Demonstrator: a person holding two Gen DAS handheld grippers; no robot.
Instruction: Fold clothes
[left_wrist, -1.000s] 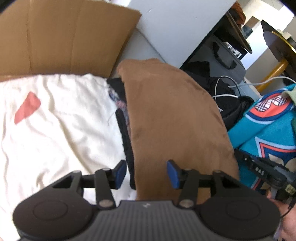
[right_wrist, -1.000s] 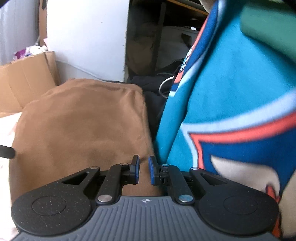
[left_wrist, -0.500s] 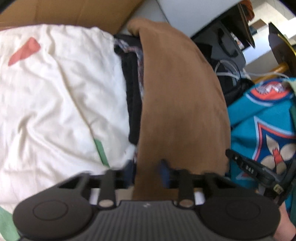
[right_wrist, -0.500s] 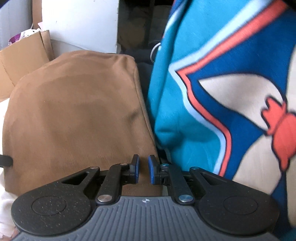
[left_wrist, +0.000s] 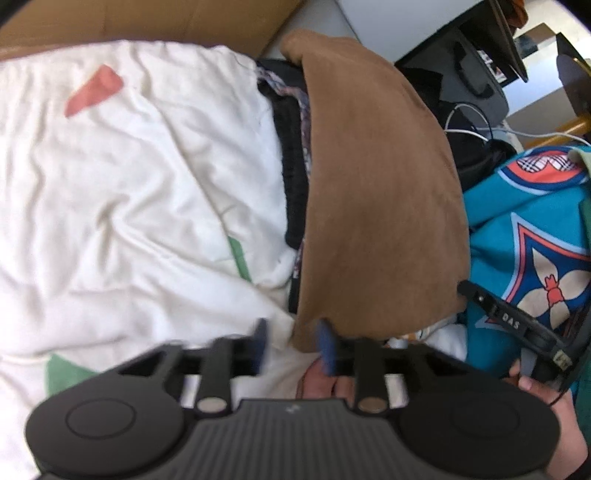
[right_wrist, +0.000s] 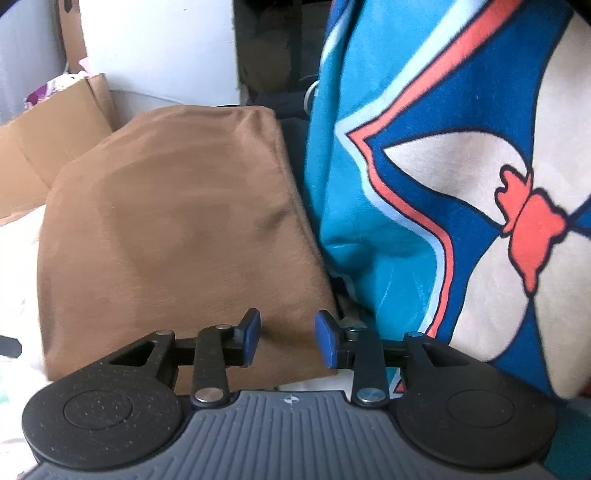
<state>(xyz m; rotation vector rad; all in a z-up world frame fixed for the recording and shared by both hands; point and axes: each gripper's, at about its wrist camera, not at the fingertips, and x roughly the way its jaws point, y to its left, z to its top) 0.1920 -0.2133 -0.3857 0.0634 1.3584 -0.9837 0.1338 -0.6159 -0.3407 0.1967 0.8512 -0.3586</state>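
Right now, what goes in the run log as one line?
stage: brown garment folded flat | left gripper: opening, empty | right gripper: opening, empty | teal blanket beside

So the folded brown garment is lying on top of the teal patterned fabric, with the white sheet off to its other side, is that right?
Not quite. The folded brown garment lies beside the teal patterned fabric, not on top of it; the left wrist view shows it resting on dark clothing. The white sheet is indeed on its other side.
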